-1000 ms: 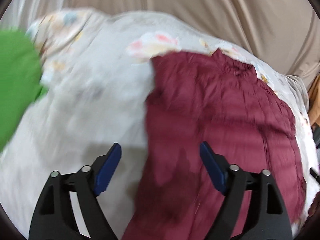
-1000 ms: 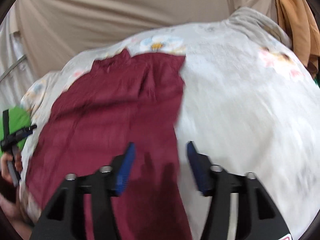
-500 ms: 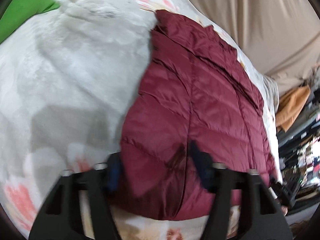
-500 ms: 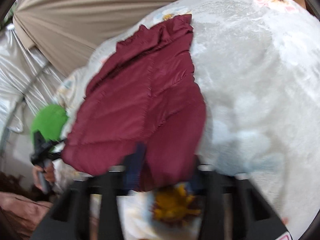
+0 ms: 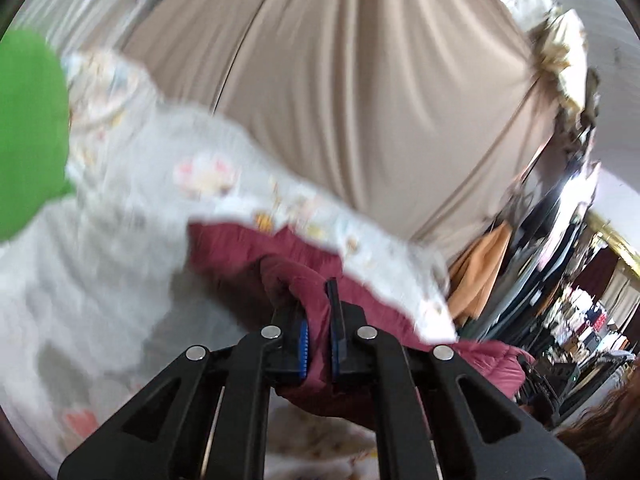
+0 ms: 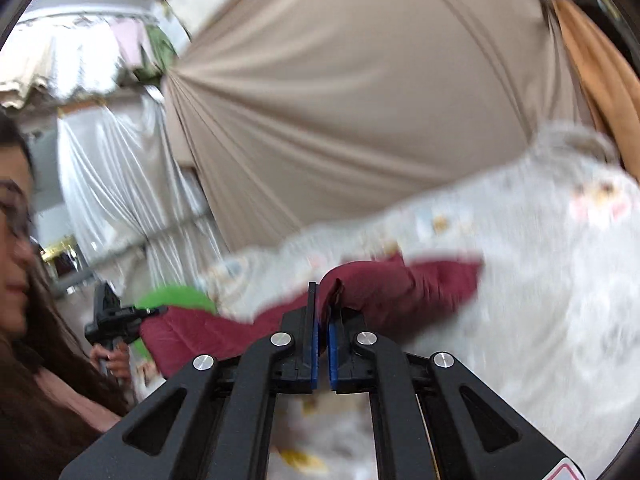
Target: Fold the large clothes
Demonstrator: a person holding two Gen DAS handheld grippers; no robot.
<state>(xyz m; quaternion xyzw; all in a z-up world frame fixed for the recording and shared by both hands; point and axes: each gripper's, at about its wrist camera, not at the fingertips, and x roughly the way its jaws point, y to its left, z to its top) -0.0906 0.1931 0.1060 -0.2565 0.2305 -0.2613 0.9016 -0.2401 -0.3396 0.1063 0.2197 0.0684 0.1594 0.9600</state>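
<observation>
A maroon quilted jacket [image 5: 256, 256] lies on a pale floral bed cover [image 5: 120, 240]. My left gripper [image 5: 318, 304] is shut on the jacket's near hem, with fabric bunched between the blue pads. My right gripper [image 6: 322, 308] is shut on the other hem corner of the jacket [image 6: 404, 284], which is lifted off the cover [image 6: 540, 280]. The hem stretches between the two grippers, and the left gripper [image 6: 120, 316] shows in the right wrist view. The view is blurred by motion.
A green cushion [image 5: 28, 128] lies at the bed's left end. A beige curtain [image 5: 360, 80] hangs behind the bed. An orange garment [image 5: 484, 268] and clothes racks stand at the right. The person's face [image 6: 16, 264] is at the left.
Both grippers came down onto the jacket's near hem, shut on it and lifted it off the bed cover. The cameras now tilt up toward the curtain.
</observation>
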